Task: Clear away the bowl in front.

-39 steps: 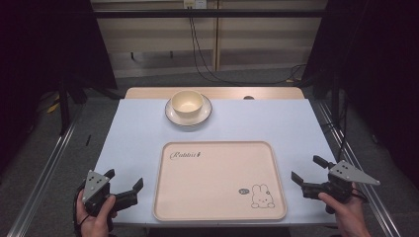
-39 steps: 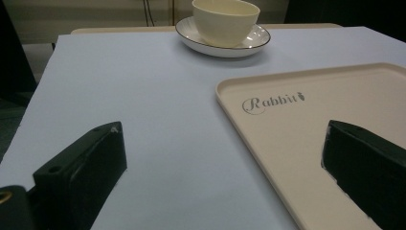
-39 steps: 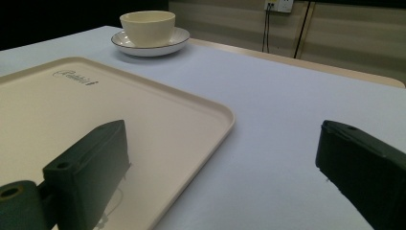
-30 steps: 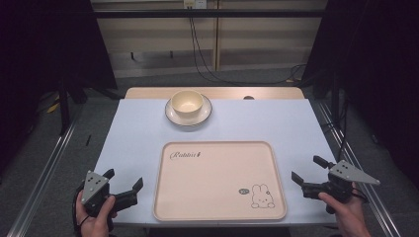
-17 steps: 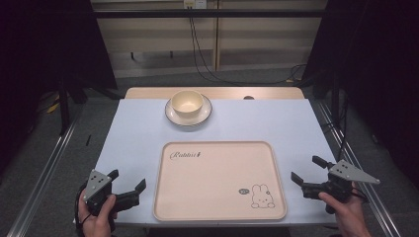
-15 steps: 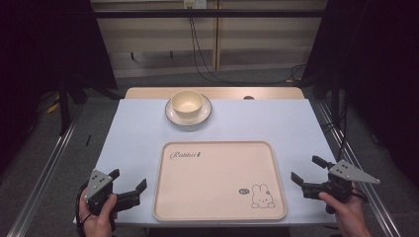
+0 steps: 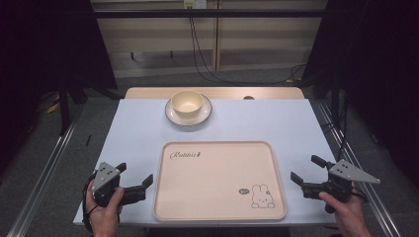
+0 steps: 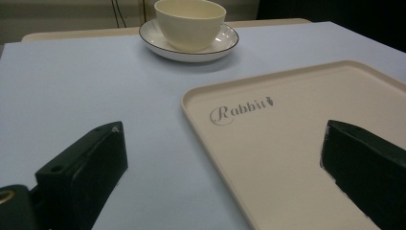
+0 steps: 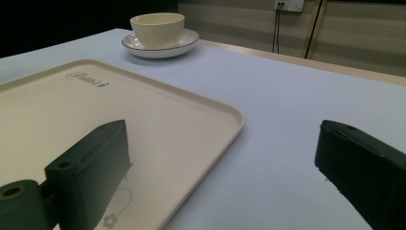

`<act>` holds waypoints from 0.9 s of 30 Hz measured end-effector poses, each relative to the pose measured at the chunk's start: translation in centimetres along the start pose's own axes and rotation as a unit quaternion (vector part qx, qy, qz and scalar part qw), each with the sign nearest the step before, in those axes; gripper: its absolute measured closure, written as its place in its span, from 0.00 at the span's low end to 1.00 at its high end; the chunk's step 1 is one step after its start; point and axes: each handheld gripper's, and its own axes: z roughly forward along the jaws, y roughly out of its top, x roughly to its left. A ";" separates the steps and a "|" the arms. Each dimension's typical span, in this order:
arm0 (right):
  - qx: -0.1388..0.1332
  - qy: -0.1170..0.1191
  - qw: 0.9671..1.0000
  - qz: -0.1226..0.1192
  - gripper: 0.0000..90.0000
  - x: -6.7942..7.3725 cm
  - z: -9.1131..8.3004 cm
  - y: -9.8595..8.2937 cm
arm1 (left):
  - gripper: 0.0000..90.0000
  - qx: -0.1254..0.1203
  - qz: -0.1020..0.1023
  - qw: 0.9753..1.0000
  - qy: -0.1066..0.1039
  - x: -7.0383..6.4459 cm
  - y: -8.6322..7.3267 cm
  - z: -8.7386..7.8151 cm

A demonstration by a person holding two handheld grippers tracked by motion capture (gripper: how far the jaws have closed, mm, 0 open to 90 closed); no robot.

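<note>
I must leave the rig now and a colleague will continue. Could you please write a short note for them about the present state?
Left tongs: open, holding nothing, low beside the left edge of the tray.
Right tongs: open, holding nothing, beside the tray's right edge.
Things: the cream tray lies at the near middle of the table, with nothing on it. The bowl sits on its saucer at the far side, apart from the tray.
Done: nothing visible; no item is gripped.
Left: probably everything; the bowl and saucer look untouched, and both tongs are far from them.
</note>
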 end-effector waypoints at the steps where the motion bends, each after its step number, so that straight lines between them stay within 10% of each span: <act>1: 0.000 0.001 1.000 0.001 0.05 0.0 0.0 0.0 | 0.03 0.005 0.004 1.000 -0.001 -0.1 0.1 0.1; 27: -0.002 0.011 1.000 -0.001 0.05 0.1 0.1 -0.1 | 0.03 -0.011 0.035 0.998 -0.049 -1.3 4.6 5.5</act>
